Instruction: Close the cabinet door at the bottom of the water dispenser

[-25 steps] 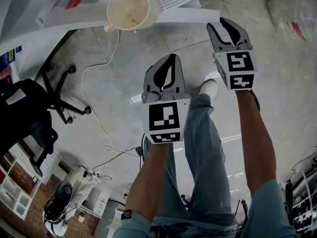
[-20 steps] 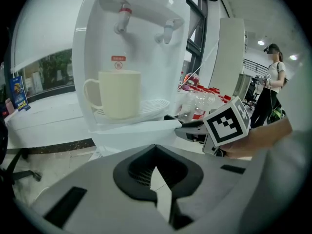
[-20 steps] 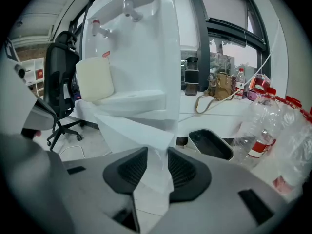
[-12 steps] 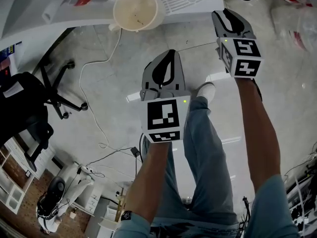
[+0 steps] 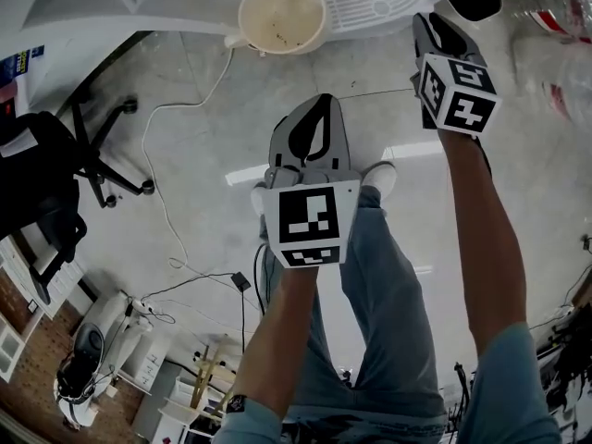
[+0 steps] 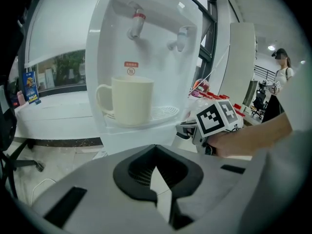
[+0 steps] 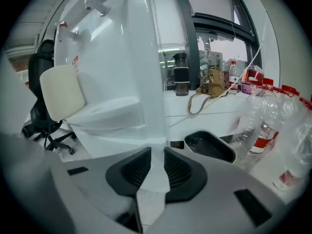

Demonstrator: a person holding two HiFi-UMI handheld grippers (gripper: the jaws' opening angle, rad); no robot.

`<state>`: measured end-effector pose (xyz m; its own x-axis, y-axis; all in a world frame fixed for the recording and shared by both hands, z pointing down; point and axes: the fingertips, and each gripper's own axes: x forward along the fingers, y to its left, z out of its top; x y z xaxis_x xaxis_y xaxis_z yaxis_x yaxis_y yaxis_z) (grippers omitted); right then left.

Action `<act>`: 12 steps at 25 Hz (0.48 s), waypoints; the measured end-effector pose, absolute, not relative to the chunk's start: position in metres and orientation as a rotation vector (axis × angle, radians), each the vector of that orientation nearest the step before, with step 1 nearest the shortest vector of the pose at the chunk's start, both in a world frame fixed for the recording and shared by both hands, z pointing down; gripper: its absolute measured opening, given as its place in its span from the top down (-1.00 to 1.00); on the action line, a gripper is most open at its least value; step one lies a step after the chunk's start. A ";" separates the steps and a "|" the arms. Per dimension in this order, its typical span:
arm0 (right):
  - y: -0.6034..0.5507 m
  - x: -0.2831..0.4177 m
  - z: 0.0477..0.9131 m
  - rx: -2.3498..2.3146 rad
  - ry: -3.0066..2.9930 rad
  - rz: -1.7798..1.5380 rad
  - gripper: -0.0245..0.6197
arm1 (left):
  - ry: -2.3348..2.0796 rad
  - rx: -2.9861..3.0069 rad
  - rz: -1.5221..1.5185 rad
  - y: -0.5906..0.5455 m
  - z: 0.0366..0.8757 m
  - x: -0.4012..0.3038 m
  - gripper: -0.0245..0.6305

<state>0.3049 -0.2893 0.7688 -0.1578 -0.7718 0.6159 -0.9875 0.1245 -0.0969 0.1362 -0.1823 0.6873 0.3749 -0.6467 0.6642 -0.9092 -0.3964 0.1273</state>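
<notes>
While the cabinet door, low on the water dispenser (image 6: pixel 146 48), lies below what any view shows, the step in hand looks like the approach. The right tool (image 7: pixel 157 162) sits at the dispenser's right front corner. Its jaws have just been closing and stand slightly apart, with the white corner edge lined up in the gap and no pad visibly pressing it. The left tool (image 6: pixel 155 147) is clenched on nothing. Next, I judge, a tool must drop lower, find the door's free edge and push it flat. A cream mug (image 5: pixel 282 12) on the drip tray (image 6: pixel 163 112) holds only specks. A black tray (image 7: pixel 209 147) on the table alongside looks empty.
</notes>
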 end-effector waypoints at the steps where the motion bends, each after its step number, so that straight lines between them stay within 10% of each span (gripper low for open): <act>1: -0.291 0.307 0.769 1.701 -1.983 0.693 0.64 | -1.347 2.159 0.722 -0.184 0.686 0.137 0.90; 12: -0.278 0.283 0.759 1.600 -2.019 0.684 0.83 | -1.381 2.142 0.682 -0.183 0.672 0.132 0.90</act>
